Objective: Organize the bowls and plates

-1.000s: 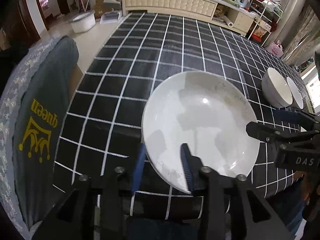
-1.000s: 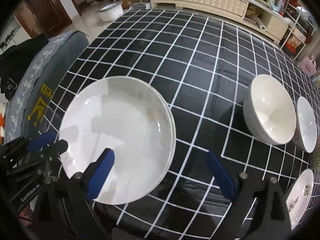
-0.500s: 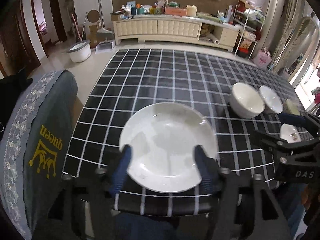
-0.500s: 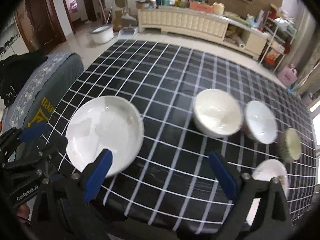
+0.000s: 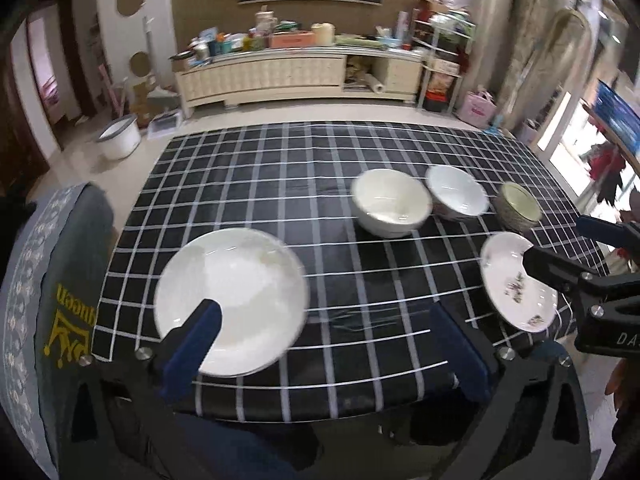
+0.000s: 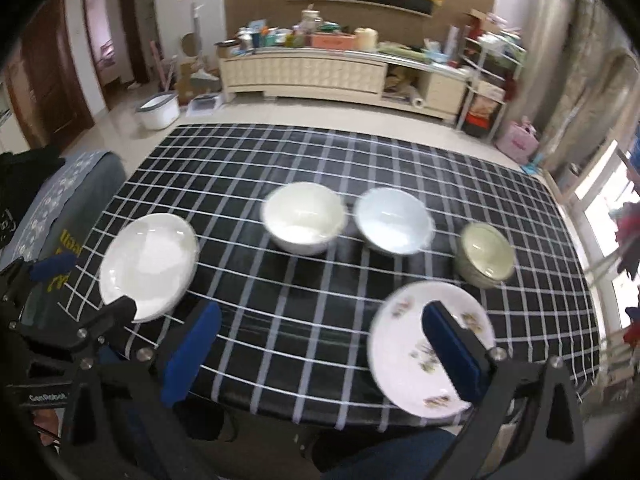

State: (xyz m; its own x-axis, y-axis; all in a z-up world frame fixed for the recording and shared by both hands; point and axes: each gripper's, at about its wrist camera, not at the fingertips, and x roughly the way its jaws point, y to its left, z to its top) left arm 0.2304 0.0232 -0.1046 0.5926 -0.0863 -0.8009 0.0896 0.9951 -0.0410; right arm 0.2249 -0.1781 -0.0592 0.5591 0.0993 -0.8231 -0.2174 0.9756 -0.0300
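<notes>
Your left gripper (image 5: 324,344) stands wide, its jaws having just been opening, and nothing sits between them; its left pad overlaps the near edge of the large white plate (image 5: 230,300) in the view, though you cannot tell any contact from here. That plate lies flat at the near left of the worktop (image 5: 280,168), which is covered by a black cloth with a white grid. Your right gripper (image 6: 320,340) is also spread wide with its jaws having just been opening a little further, and it holds nothing; its right pad shows in front of the flowered plate (image 6: 404,344) at the near right edge. Behind the plates three bowls stand in a row: a white bowl (image 6: 304,220), a second white bowl (image 6: 392,220) just beside it, and a smaller greenish bowl (image 6: 486,256) apart to the right. A grey fabric with yellow print (image 5: 60,300) lies off the left side of the worktop.
</notes>
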